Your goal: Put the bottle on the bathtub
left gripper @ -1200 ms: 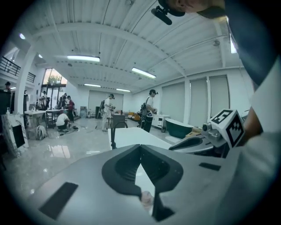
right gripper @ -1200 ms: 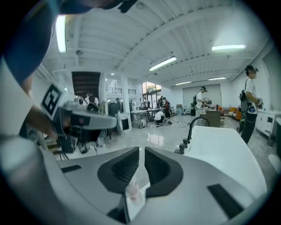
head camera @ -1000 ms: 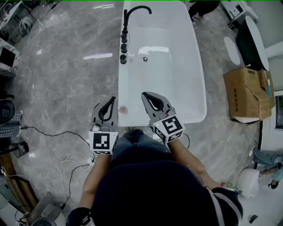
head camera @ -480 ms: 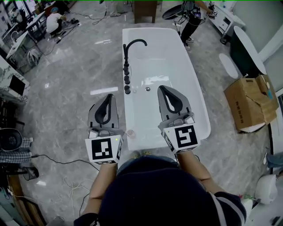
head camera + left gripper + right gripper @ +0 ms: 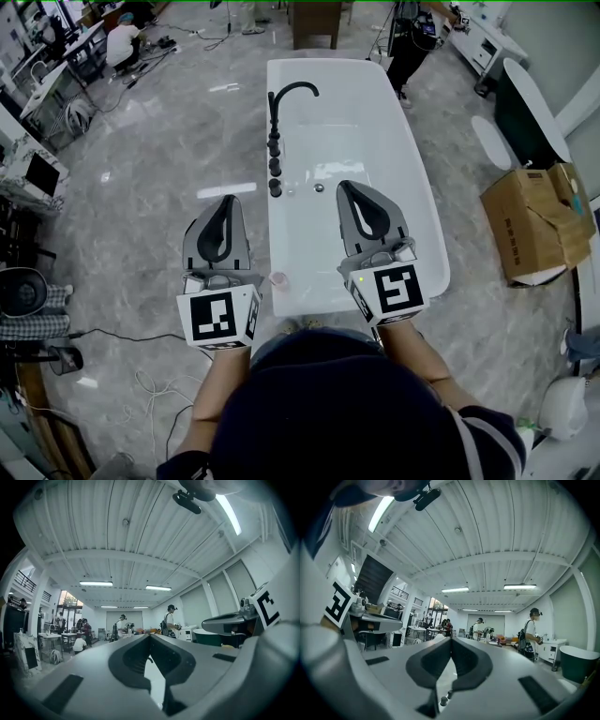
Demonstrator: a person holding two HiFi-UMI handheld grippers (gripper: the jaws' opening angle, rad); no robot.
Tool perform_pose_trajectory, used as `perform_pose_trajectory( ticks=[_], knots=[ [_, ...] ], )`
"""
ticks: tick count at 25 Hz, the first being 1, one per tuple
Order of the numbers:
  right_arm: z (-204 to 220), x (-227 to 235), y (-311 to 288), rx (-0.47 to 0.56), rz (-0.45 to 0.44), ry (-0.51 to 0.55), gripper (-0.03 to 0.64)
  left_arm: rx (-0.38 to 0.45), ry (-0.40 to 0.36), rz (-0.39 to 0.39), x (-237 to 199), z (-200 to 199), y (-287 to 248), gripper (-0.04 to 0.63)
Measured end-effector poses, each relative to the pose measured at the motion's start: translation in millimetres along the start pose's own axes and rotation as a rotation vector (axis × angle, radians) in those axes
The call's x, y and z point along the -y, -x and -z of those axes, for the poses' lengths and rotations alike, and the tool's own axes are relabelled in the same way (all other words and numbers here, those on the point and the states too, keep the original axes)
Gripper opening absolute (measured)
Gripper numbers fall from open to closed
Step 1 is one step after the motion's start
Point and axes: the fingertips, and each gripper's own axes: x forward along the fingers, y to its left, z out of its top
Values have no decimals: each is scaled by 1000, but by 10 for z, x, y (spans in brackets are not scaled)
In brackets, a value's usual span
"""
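- Bathtub (image 5: 366, 112): white, long axis running away from the person; used as the landmark.
- Bottle (image 5: 278, 278): seen from above as a small pinkish round top. It stands on the tub rim at the near left corner. No jaws touch it.
- Left gripper (image 5: 229, 199): just left of the tub's left rim, over the floor, pointing toward the far end. Bottle is near its body, on the tub side.
- Left gripper view: left gripper (image 5: 150, 635) has its jaws closed, tips meeting, nothing between them. It points level across the hall.
- Right gripper (image 5: 344, 186): over the near half of the tub, inside its outline, pointing the same way as the left.
- Right gripper view: right gripper (image 5: 451, 638) has its jaws closed tip to tip and is empty.
- Marker cubes (image 5: 217, 319) sit at the back of each gripper, at the tub's near end.
- Black faucet (image 5: 273, 108): on the tub's left rim, far half, with a row of black knobs (image 5: 276, 167) along the rim toward the near end.
- Cardboard box (image 5: 534, 220): on the floor right of the tub, well apart from it.
- Cables (image 5: 141, 337): on the floor left of the tub's near end.
- A person (image 5: 412, 47) stands by the tub's far right corner.
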Motion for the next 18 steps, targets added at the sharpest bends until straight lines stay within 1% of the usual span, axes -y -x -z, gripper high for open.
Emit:
perform_pose_trajectory(
  ticks=[3, 7, 13, 18],
  knots=[
    [51, -28, -63, -3, -3, -7, 26, -13, -2, 3, -69, 77, -20, 25],
    [102, -52, -37, -6, -6, -10, 26, -8, -7, 5, -68, 110, 25, 25],
    [118, -2, 4, -4, -22, -16, 26, -17, -15, 9, 57, 102, 34, 25],
    [181, 200, 27, 4, -22, -23, 26, -16, -19, 11, 224, 116, -79, 25]
  ],
)
